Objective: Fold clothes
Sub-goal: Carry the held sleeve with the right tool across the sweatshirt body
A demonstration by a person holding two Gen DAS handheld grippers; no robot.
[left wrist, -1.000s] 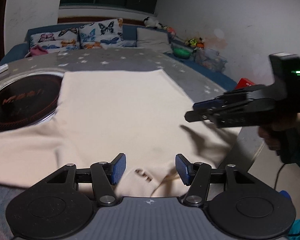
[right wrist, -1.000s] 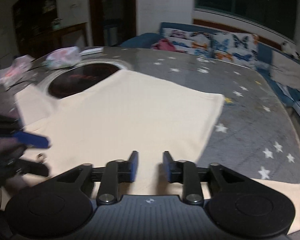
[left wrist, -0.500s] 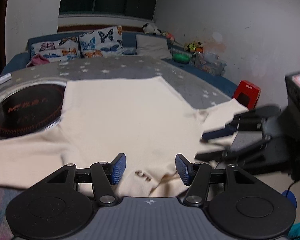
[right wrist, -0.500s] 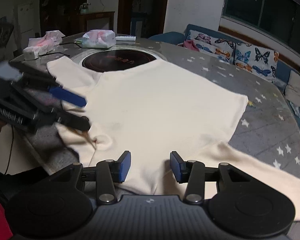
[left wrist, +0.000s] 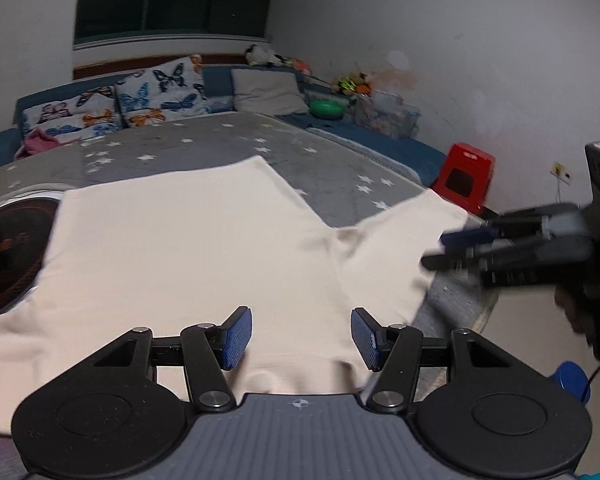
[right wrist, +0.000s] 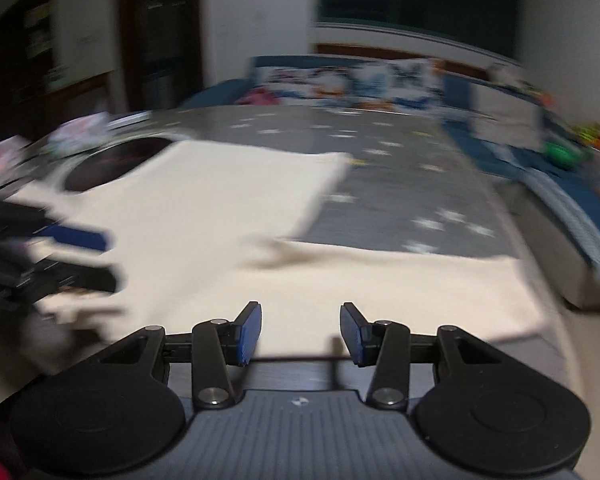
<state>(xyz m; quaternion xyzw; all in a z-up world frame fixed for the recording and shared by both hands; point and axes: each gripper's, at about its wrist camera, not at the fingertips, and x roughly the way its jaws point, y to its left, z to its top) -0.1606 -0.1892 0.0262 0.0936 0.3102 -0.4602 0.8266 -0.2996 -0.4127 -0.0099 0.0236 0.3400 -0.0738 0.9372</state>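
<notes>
The shirt (left wrist: pixel 188 248) lies flat on the tabletop (left wrist: pixel 340 160), body spread toward the far edge, collar end at the near edge under my left claw (left wrist: pixel 301 335). One sleeve (left wrist: pixel 396 256) runs out to the right edge, its cuff right at the rim; the other trails off to the left near edge. The shirt's left side overlaps the dark round cooktop (left wrist: pixel 8 252) set in the surface.

My left claw is parted fairly wide and holds nothing; cloth shows in the gap, but the pads stand clear of it. My right claw (right wrist: pixel 300 330) is also apart and empty, poised over the right sleeve near the table's right edge. Its view is blurred, so I cannot tell how close the pads sit to the fabric.

Nothing is folded yet, I judge. The risks from here:
- Closing on the sleeve too shallowly, so it slips out mid-fold.
- Pinching both layers and dragging the whole body askew.
- The cuff at the rim sliding off and pulling the sleeve down.
- My two claws crossing paths, since they work close together here.
</notes>
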